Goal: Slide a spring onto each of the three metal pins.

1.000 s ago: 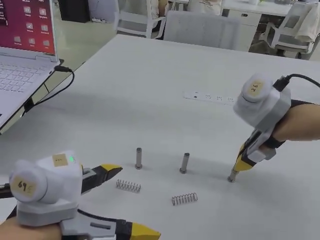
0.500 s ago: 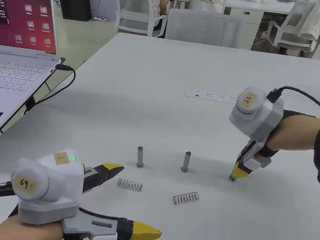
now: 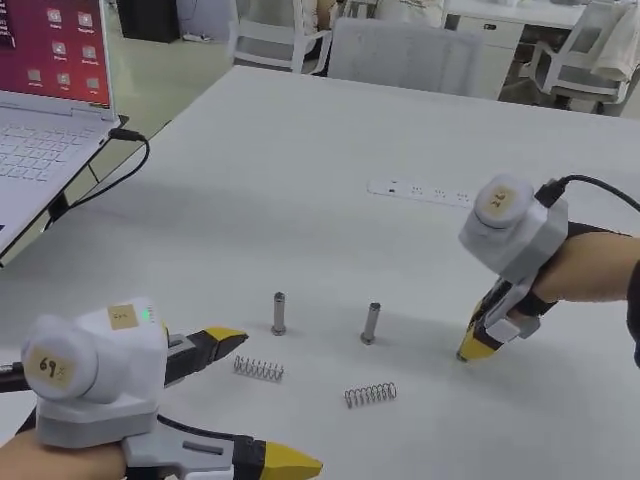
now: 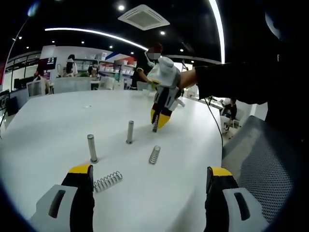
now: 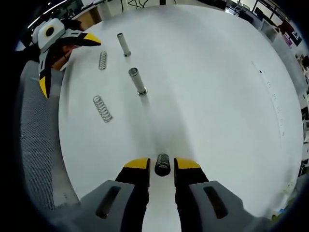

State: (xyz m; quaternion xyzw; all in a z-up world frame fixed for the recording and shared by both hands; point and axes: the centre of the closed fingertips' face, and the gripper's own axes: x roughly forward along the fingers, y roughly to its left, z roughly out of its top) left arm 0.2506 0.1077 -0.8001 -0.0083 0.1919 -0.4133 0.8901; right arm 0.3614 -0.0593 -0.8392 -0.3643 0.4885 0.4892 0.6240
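Observation:
Two bare metal pins stand upright on the white table. In front of them lie two loose springs. My right gripper points down at the table to the right of the pins, shut on a third spring that sits over the third pin, seen end-on between the jaws. The left gripper view shows that spring under the right gripper's yellow tips. My left gripper hovers open at the near left, with the left spring just ahead of it.
An open laptop with a black cable sits at the far left edge. A white power strip lies behind the pins. Chairs stand beyond the table's far edge.
My right gripper has sunk lower over the third pin, whose foot is now hidden behind the yellow tips. The left gripper, the other pins and the loose springs have not moved.

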